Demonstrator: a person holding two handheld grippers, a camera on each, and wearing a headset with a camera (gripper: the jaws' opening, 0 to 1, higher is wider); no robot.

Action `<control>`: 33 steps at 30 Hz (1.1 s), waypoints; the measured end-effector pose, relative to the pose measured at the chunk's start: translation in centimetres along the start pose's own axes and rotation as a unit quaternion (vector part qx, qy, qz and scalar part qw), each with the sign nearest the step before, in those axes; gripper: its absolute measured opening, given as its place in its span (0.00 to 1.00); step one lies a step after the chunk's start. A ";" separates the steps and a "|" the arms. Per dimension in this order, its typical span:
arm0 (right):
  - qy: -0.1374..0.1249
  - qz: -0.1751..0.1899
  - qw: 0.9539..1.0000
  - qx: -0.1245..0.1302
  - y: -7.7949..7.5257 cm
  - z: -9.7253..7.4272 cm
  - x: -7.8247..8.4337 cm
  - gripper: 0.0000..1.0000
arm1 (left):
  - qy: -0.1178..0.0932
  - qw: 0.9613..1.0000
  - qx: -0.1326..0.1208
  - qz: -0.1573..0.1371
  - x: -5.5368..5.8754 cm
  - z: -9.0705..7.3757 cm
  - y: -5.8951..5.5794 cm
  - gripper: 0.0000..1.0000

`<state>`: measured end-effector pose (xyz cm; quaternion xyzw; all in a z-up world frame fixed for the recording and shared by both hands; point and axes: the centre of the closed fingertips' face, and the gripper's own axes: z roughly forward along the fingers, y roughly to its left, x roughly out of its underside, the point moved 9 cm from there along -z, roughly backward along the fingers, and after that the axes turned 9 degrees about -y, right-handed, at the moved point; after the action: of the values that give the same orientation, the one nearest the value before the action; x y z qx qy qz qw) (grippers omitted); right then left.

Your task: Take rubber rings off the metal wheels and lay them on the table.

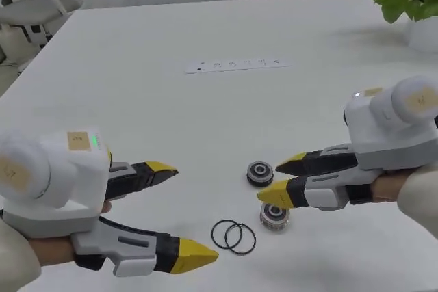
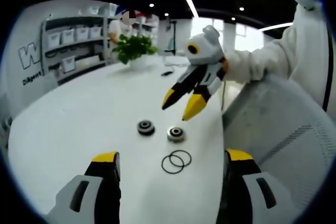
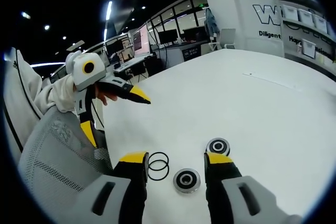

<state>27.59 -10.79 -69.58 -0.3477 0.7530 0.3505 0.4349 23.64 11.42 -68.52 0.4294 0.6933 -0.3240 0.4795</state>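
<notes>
My left hand-held gripper (image 2: 172,157) has its two yellow-tipped jaws spread wide. In line between their tips lie the two rubber rings (image 2: 176,160), flat and overlapping on the white worktop (image 2: 79,114). Just beyond the rings sits a metal wheel (image 2: 176,134) with a pale grey rim. Beyond the rings and to their left is a second wheel (image 2: 146,127) with a dark rim, near the first but apart from it. Above and beyond the rings hangs my right hand-held gripper (image 2: 180,107), jaws parted and holding nothing, tips pointing down toward the wheels, with a white sleeve (image 2: 262,61) behind it. Far beyond the rings stands a leafy plant (image 2: 134,48).
</notes>
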 end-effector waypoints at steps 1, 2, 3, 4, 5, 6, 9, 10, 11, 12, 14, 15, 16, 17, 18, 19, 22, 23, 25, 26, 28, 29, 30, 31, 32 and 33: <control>0.001 -0.001 1.000 -0.001 0.0 0.0 0.0 0.42 | 0.000 1.000 -0.001 0.001 -0.2 -0.1 0.0 0.83; 0.005 -0.003 1.000 -0.003 0.1 0.0 0.2 0.44 | 0.001 1.000 -0.004 0.002 -0.3 -0.2 -0.1 0.84; 0.008 -0.006 1.000 -0.004 0.2 0.0 0.3 0.46 | 0.001 1.000 -0.006 0.002 -0.5 -0.3 -0.2 0.84; 0.012 -0.013 1.000 -0.008 0.3 0.0 0.3 0.48 | 0.001 1.000 -0.008 0.001 -0.6 -0.4 -0.3 0.84; 0.013 -0.018 1.000 -0.010 0.4 0.0 0.3 0.49 | 0.001 1.000 -0.009 0.001 -0.7 -0.5 -0.3 0.85; 0.011 -0.021 1.000 -0.011 0.4 0.0 0.2 0.51 | 0.001 1.000 -0.010 0.001 -0.8 -0.5 -0.4 0.85; 0.002 -0.024 1.000 -0.017 0.4 -0.2 -0.1 0.55 | 0.005 1.000 -0.017 0.000 -1.3 -0.8 -0.4 0.87; -0.001 -0.024 1.000 -0.018 0.3 -0.2 -0.2 0.57 | 0.004 1.000 -0.018 0.001 -1.5 -0.8 -0.4 0.88; -0.003 -0.023 1.000 -0.019 0.3 -0.2 -0.2 0.58 | 0.004 1.000 -0.021 0.002 -1.7 -0.9 -0.5 0.88; -0.004 -0.021 1.000 -0.022 0.3 -0.1 -0.3 0.60 | 0.004 1.000 -0.023 0.002 -1.8 -1.0 -0.5 0.88; -0.006 -0.019 0.999 -0.027 0.4 -0.2 -0.3 0.62 | 0.004 1.000 -0.030 -0.001 -2.1 -1.1 -0.5 0.89; -0.006 -0.020 0.999 -0.031 0.5 -0.2 -0.2 0.64 | 0.004 0.999 -0.032 -0.002 -2.3 -1.1 -0.5 0.89; -0.006 -0.021 0.999 -0.033 0.6 -0.1 -0.2 0.66 | 0.001 0.999 -0.034 -0.002 -2.6 -1.2 -0.6 0.88; -0.005 -0.024 0.999 -0.037 0.6 -0.1 -0.2 0.67 | -0.004 0.999 -0.033 -0.001 -3.0 -1.2 -0.8 0.88; -0.004 -0.025 0.999 -0.038 0.6 -0.1 -0.2 0.70 | -0.005 1.000 -0.031 -0.002 -3.3 -1.2 -0.9 0.88; -0.002 -0.028 0.999 -0.039 0.6 -0.1 -0.2 0.73 | -0.006 1.000 -0.030 -0.001 -3.6 -1.2 -1.0 0.88; 0.002 -0.034 0.999 -0.040 0.7 -0.1 -0.2 0.83 | -0.006 0.999 -0.036 0.006 -4.4 -1.3 -1.1 0.88; 0.001 -0.034 0.999 -0.042 0.7 -0.2 -0.2 0.86 | -0.007 0.999 -0.038 0.008 -4.6 -1.3 -1.1 0.88; -0.005 -0.034 0.998 -0.047 0.8 -0.4 -0.5 0.87 | -0.012 0.999 -0.039 0.010 -5.2 -1.5 -1.3 0.88; -0.009 -0.033 0.998 -0.048 0.8 -0.4 -0.6 0.88 | -0.014 0.999 -0.039 0.011 -5.5 -1.5 -1.4 0.87; -0.018 -0.033 0.998 -0.053 0.9 -0.7 -0.9 0.91 | -0.017 0.999 -0.038 0.014 -6.1 -1.6 -1.6 0.87; -0.020 -0.033 0.998 -0.055 0.9 -0.8 -1.0 0.93 | -0.017 0.999 -0.038 0.014 -6.3 -1.7 -1.6 0.87; -0.023 -0.034 0.998 -0.056 0.9 -0.9 -1.1 0.95 | -0.017 0.999 -0.040 0.015 -6.5 -1.7 -1.6 0.87; -0.026 -0.032 0.997 -0.058 1.0 -1.0 -1.3 0.96 | -0.019 0.999 -0.042 0.017 -6.7 -1.7 -1.6 0.87; -0.030 -0.030 0.997 -0.060 1.0 -1.2 -1.4 0.96 | -0.022 0.999 -0.043 0.018 -6.9 -1.7 -1.6 0.87; -0.042 -0.029 0.997 -0.062 1.1 -1.4 -1.8 0.96 | -0.023 0.999 -0.044 0.018 -7.0 -1.7 -1.6 0.87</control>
<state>26.78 -11.04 -67.19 -0.3804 0.7004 0.3981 0.4542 22.67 10.25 -61.29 0.4130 0.6876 -0.2944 0.5196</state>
